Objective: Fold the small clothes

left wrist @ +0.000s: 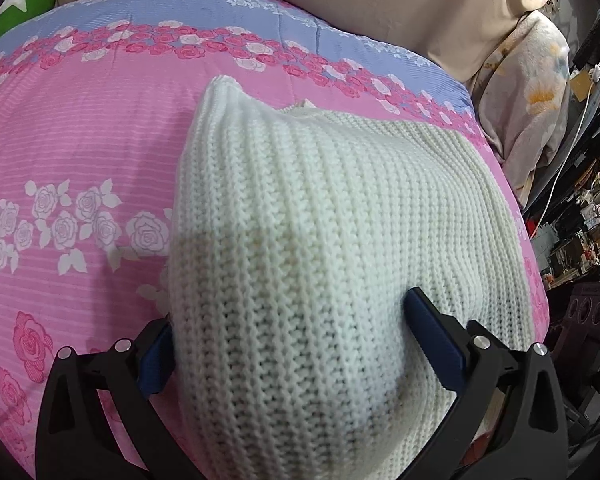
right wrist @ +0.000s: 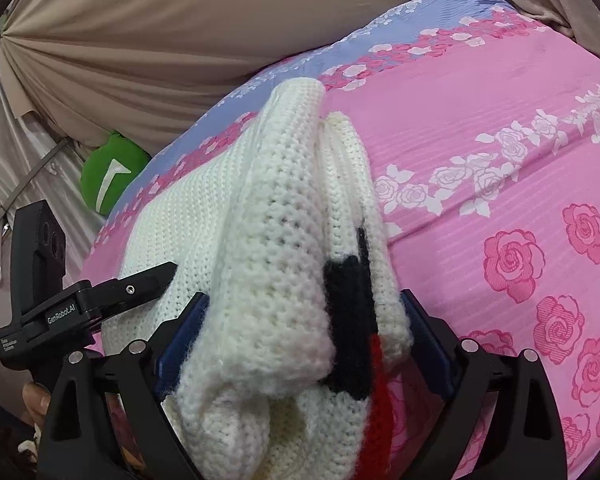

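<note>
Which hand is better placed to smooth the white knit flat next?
Probably left. The left tool straddles a broad, smooth panel of the white knit on the pink bedspread. The right tool straddles the bunched edge with black and red yarn.

bed [left wrist: 80,128]: pink rose-print cover, blue band at far edge | on it: cream knit sweater [left wrist: 300,220], folded over, lying flat-ish

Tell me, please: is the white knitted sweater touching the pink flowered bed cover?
Touching. The left wrist view shows the sweater lying on the bed cover, with no gap at its left edge.
</note>
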`<state>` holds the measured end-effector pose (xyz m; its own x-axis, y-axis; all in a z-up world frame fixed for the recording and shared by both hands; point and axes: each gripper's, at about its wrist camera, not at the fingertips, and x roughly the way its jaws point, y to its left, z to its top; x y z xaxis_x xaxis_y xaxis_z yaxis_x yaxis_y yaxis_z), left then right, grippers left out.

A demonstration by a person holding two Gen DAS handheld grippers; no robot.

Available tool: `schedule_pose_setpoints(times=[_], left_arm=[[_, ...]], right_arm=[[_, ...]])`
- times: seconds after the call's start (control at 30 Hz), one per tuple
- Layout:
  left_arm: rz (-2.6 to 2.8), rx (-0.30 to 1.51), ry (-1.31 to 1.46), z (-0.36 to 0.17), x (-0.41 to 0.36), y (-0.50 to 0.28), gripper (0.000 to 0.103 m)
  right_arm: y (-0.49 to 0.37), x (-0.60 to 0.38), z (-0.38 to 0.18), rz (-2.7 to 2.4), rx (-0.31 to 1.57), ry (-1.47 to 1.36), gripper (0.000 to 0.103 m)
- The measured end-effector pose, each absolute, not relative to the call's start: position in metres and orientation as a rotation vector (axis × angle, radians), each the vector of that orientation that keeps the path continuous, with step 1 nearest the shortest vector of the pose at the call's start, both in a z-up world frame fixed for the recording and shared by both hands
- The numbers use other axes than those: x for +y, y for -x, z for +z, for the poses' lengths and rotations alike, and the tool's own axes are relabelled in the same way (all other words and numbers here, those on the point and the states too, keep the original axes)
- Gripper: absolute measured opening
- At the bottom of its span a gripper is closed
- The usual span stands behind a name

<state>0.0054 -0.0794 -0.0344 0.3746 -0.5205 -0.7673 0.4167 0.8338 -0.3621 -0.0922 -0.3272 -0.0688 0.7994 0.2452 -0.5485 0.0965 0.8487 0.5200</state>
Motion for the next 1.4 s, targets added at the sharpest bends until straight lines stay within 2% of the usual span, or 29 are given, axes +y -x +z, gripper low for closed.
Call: schedule_pose_setpoints(times=[0.23,0.3,0.33,0.37,0.4,0.43,0.47,0.53,0.63,0.77,0.93,1.07,1.13,1.2,1.27,1.3,1.33,1.37,1.4], left_arm=[[-0.6,1.016,0.113,-0.035,-0.084,-0.009,0.098],[-0.609,1.022,0.115,-0.034,-0.084,-0.01,0.098],[-0.617,1.028,0.12,-0.034,-0.083,-0.011,0.098],[-0.627,1.031,0.127,-0.032,-0.082,-0.011,0.095],[-0.637,1.028,0.133,-0.029,-0.081,-0.01,0.087],[-0.65,1.018,0.13,-0.023,-0.079,-0.008,0.076],[-0.661,1.004,0.124,-0.017,-0.078,-0.005,0.07],[-0.69,0.979,0.117,-0.006,-0.075,-0.001,0.055],[-0.756,0.928,0.099,0.015,-0.072,0.01,0.047],[-0.848,0.81,0.073,0.056,-0.069,0.032,0.046],[-0.923,0.576,0.086,0.123,-0.04,0.053,0.046],[-0.899,0.39,0.087,0.174,-0.003,0.048,0.048],[-0.853,0.339,0.083,0.185,0.011,0.033,0.052],[-0.784,0.341,0.069,0.182,0.02,0.003,0.058],[-0.701,0.4,0.063,0.159,0.027,-0.041,0.071],[-0.666,0.452,0.062,0.142,0.031,-0.064,0.081],[-0.618,0.526,0.071,0.119,0.035,-0.09,0.082],[-0.578,0.622,0.083,0.091,0.041,-0.115,0.082],[-0.528,0.697,0.099,0.067,0.049,-0.133,0.076]], right_arm=[[0.083,-0.332,-0.069,0.11,0.64,-0.584,0.093],[0.081,-0.333,-0.069,0.115,0.638,-0.593,0.09],[0.08,-0.334,-0.068,0.125,0.636,-0.6,0.082],[0.081,-0.334,-0.067,0.135,0.63,-0.613,0.072],[0.082,-0.335,-0.065,0.136,0.619,-0.618,0.066],[0.085,-0.334,-0.061,0.135,0.607,-0.612,0.054],[0.089,-0.333,-0.054,0.12,0.592,-0.595,0.048],[0.096,-0.33,-0.042,0.103,0.565,-0.572,0.045],[0.109,-0.322,-0.022,0.101,0.512,-0.546,0.042],[0.135,-0.306,0.018,0.097,0.406,-0.479,0.042],[0.164,-0.287,0.077,0.137,0.199,-0.384,0.042],[0.152,-0.266,0.123,0.215,0.056,-0.314,0.043],[0.124,-0.259,0.131,0.262,0.044,-0.32,0.045],[0.084,-0.254,0.126,0.292,0.085,-0.333,0.054],[0.029,-0.252,0.099,0.302,0.176,-0.37,0.063],[0.003,-0.251,0.08,0.283,0.242,-0.388,0.063],[-0.025,-0.25,0.054,0.225,0.347,-0.404,0.062],[-0.041,-0.25,0.033,0.167,0.428,-0.414,0.053],[-0.046,-0.251,0.018,0.143,0.464,-0.429,0.049]])
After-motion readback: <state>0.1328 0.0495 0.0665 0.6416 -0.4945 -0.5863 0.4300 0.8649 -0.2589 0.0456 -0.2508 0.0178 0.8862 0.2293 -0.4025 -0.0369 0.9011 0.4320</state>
